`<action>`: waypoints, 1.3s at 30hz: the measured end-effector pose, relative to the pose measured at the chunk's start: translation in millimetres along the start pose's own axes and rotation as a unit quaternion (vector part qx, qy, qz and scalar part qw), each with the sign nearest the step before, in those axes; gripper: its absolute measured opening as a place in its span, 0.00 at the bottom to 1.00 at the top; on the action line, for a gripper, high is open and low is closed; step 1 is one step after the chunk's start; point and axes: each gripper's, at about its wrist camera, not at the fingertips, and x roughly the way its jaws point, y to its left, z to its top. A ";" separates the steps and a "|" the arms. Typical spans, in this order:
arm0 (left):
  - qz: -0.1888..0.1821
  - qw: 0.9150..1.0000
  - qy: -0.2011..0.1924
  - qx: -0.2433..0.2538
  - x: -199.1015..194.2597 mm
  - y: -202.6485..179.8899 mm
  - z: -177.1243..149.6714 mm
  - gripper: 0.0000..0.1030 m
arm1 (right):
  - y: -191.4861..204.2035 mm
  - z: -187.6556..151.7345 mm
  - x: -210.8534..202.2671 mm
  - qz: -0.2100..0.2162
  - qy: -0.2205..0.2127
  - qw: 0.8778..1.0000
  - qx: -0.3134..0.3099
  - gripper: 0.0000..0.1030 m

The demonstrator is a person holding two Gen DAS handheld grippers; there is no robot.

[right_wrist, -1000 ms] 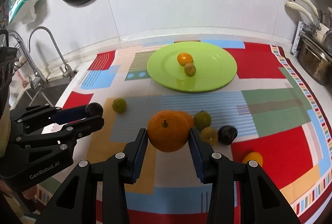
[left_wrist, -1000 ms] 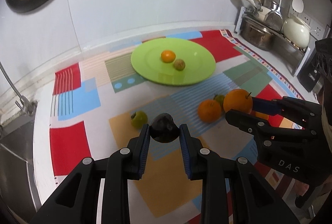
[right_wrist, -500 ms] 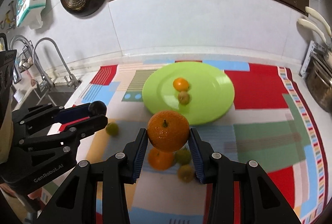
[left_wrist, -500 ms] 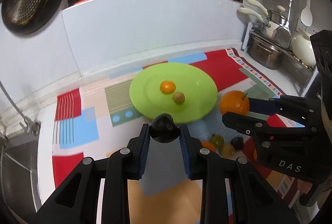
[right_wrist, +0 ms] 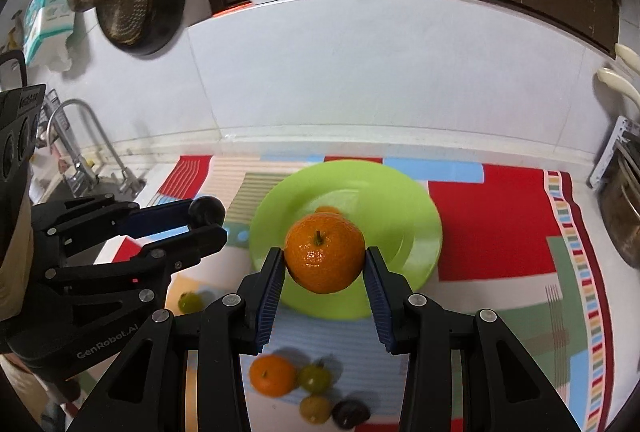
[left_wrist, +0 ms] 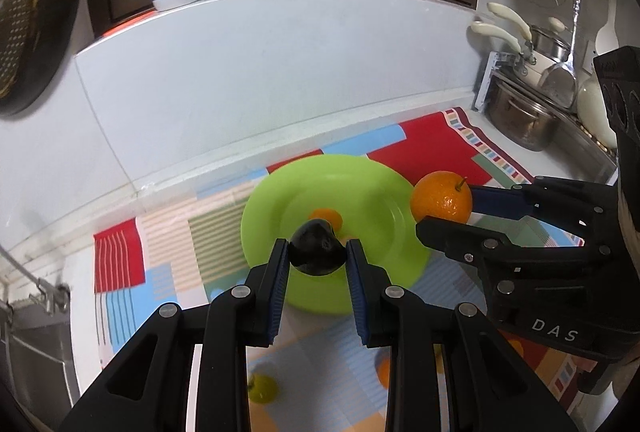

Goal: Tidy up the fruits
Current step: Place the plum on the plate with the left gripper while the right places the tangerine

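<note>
The left gripper point(left_wrist: 317, 257) clamps a dark plum point(left_wrist: 316, 247) between its pads; beside it, the right gripper point(right_wrist: 325, 259) clamps an orange point(right_wrist: 325, 258), both above the green plate point(right_wrist: 416, 216).

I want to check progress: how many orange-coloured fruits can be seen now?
3. One large orange is held in the right gripper, one small orange lies on the green plate behind it, one lies on the mat. Others may be hidden.

One round lime-green plate point(right_wrist: 416, 232), three oranges, three small green-yellow fruits, two dark plums, and two black grippers.
</note>
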 end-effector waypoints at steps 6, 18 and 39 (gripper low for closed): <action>-0.003 1.000 0.002 0.000 18.7 7.5 17.9 0.28 | -10.8 15.8 18.7 -0.005 0.003 1.000 0.003 0.40; -0.033 0.998 0.047 -0.003 94.4 21.1 43.5 0.28 | -39.2 33.2 81.1 -0.008 0.048 0.999 0.011 0.40; -0.022 0.996 0.083 0.001 151.6 26.1 44.0 0.40 | -61.9 34.5 142.5 -0.012 0.094 0.995 0.022 0.41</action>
